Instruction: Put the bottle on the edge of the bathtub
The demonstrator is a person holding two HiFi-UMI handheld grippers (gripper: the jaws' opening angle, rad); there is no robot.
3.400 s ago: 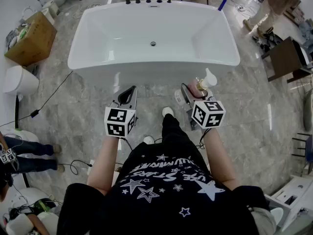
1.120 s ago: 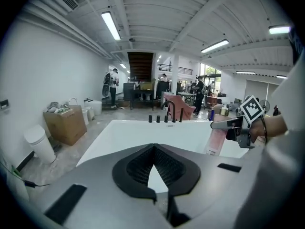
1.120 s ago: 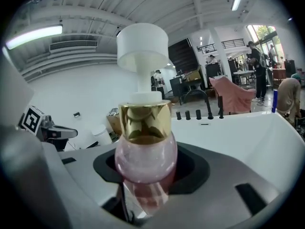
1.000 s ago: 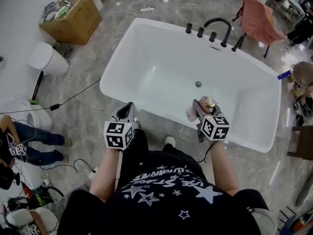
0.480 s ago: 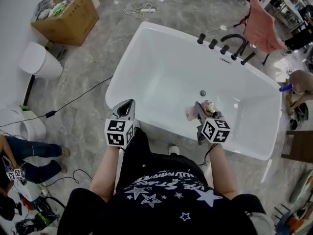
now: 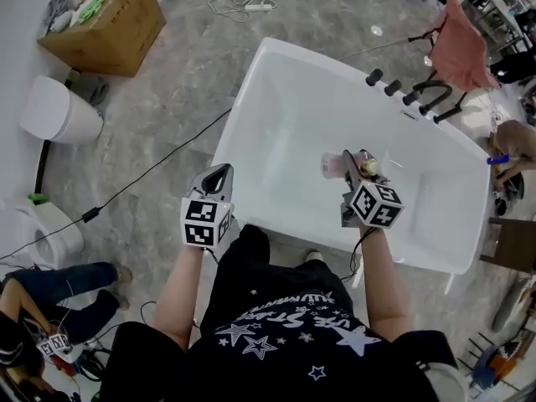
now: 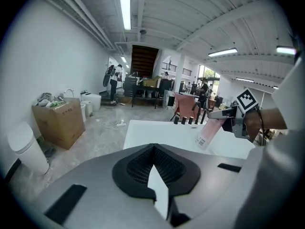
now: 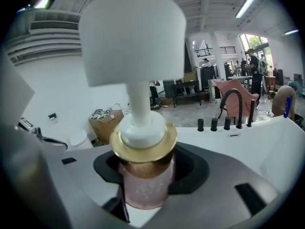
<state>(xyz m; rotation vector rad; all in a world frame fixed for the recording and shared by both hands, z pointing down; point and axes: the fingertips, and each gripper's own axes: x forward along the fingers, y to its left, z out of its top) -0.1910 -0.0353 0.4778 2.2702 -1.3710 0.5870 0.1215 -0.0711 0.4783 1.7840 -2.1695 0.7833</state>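
Moved: right claw (image 6: 350, 161) with the pump bottle (image 6: 333, 166) is further out over the bathtub (image 6: 419, 258) basin than half a second ago; the left claw (image 6: 219, 174) has kept its place by the near rim.
Right claw: clenched on the pump bottle's pink body, just under the gold collar – white pump head sticks up past the jaws.
Pump bottle: in the air, tilted, above the inside of the tub, not touching any rim.
Left claw: jaws pressed together, nothing between them – over the floor just outside the tub's near corner.
Far rim: black faucet set (image 6: 419, 90).
Floor, left: cardboard box (image 6: 105, 15).
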